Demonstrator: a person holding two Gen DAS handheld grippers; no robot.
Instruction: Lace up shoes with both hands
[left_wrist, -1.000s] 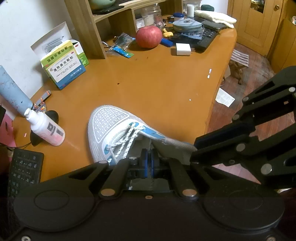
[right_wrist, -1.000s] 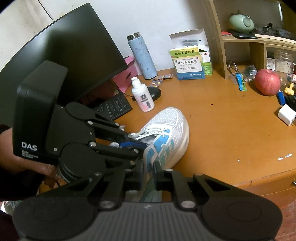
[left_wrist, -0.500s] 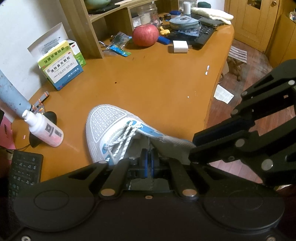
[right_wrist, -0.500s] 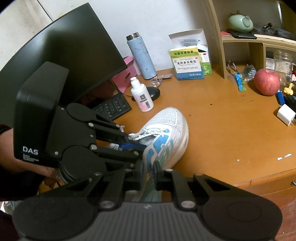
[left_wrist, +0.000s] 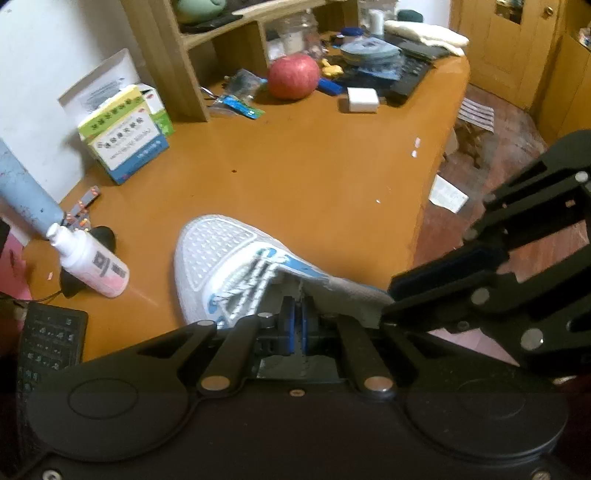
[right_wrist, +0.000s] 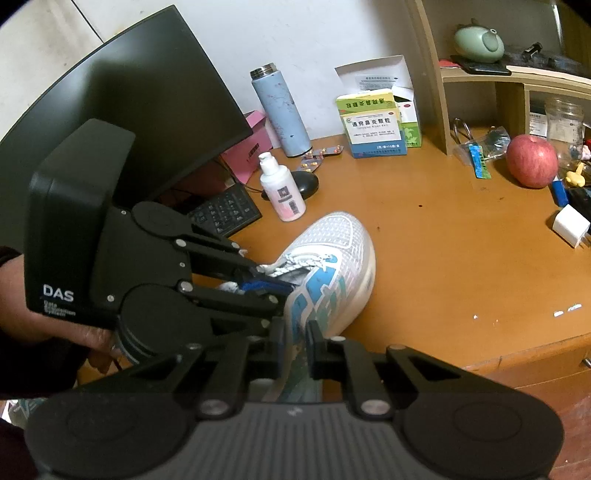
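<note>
A white mesh shoe (left_wrist: 218, 251) with blue trim lies on the orange desk (left_wrist: 295, 177), toe pointing away from me. Its speckled white laces (left_wrist: 247, 284) cross over the tongue. My left gripper (left_wrist: 297, 314) is shut just behind them, with a thin lace strand running between its blue pads. In the right wrist view the left gripper (right_wrist: 271, 284) comes in from the left onto the shoe (right_wrist: 332, 240). My right gripper (right_wrist: 295, 338) is shut on the shoe's blue-patterned side wall near the collar. It reaches in from the right (left_wrist: 391, 295) in the left wrist view.
A white pump bottle (right_wrist: 282, 195), a black mouse, a keyboard (right_wrist: 225, 214) and a dark monitor (right_wrist: 129, 110) stand left of the shoe. A blue flask (right_wrist: 282, 110), medicine boxes (right_wrist: 375, 125), an apple (right_wrist: 531, 166) and a white charger (right_wrist: 570, 225) lie farther off. The desk edge (left_wrist: 424, 221) runs close on the right.
</note>
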